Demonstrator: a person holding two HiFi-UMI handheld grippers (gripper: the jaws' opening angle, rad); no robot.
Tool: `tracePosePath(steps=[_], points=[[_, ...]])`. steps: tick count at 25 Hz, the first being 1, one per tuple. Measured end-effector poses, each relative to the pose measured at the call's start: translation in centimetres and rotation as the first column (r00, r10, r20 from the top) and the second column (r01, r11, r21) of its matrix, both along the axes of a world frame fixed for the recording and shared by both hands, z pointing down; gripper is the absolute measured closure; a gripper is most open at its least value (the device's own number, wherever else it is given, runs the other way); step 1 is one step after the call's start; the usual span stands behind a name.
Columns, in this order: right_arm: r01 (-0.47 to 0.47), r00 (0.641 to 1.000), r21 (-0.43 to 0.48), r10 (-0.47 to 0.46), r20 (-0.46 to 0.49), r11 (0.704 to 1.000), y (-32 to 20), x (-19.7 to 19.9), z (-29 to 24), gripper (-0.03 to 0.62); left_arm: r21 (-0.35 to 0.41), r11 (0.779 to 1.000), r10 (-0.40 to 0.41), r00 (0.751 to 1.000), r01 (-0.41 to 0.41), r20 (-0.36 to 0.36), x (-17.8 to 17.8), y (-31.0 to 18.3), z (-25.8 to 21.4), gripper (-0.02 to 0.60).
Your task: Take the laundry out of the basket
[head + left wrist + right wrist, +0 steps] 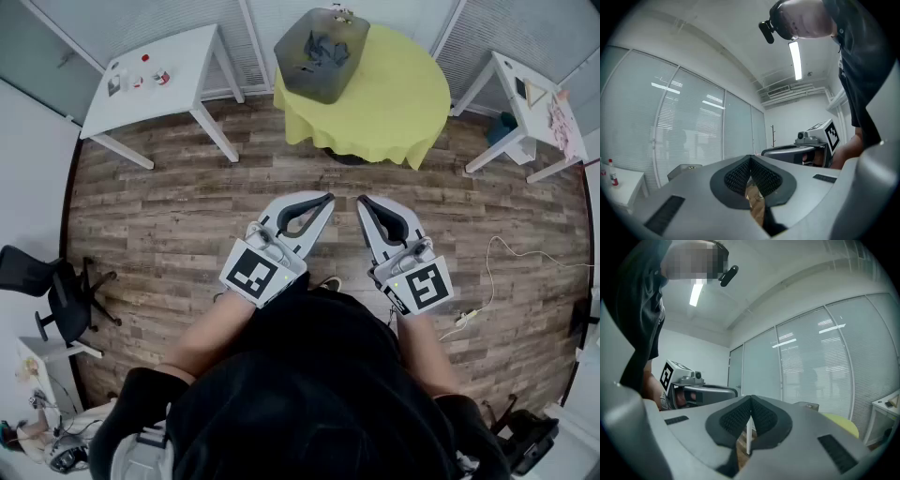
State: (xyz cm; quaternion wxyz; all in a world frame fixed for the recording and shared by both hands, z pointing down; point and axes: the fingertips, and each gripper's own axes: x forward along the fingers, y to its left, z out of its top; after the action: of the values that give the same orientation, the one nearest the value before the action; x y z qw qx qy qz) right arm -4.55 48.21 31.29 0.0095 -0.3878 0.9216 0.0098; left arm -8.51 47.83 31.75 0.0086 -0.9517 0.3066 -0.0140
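A plank floor (pixel 281 178) was seen to fill most of the head view. At its far side a round bench (pixel 403 103) was set under a yellow cloth, flanked by a white bench (pixel 159 84) on the left and a second white bench (pixel 520 103) on the right.

The basket (pixel 314 86), grey, was stood on the round bench near its left edge. The laundry (pixel 323 49), a dark crumpled heap, was seen lying inside it. No garment was seen on the cloth or on the floor.

The left claw (pixel 328 199) and the right claw (pixel 363 201) were held level and side by side, close before the person and well apart from the basket. In each gripper view the ribbed pads were shown pressed together at the tips, with nothing pinched between them.

The task was therefore judged not yet begun. Nothing had been taken out. The whole job was reckoned to be left: the bench to be approached, a claw to be spread over the heap, and the laundry to be pinched and lifted clear of the rim.
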Motion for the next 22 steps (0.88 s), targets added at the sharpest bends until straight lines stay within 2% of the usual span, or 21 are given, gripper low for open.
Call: tracePosePath(steps=[13,22], points=[[-0.024,1.0,-0.009,0.024,-0.006,1.0,0.2,1.0,0.5,0.569,-0.003,1.0,0.003,1.0,-0.003,0.007,0.5,0.2,0.1,0.575],[-0.02,1.0,-0.012,0.02,-0.01,1.0,-1.7,1.1,0.2,0.569,-0.003,1.0,-0.002,1.0,0.002,0.007,0.5,-1.9,-0.3,0.575]])
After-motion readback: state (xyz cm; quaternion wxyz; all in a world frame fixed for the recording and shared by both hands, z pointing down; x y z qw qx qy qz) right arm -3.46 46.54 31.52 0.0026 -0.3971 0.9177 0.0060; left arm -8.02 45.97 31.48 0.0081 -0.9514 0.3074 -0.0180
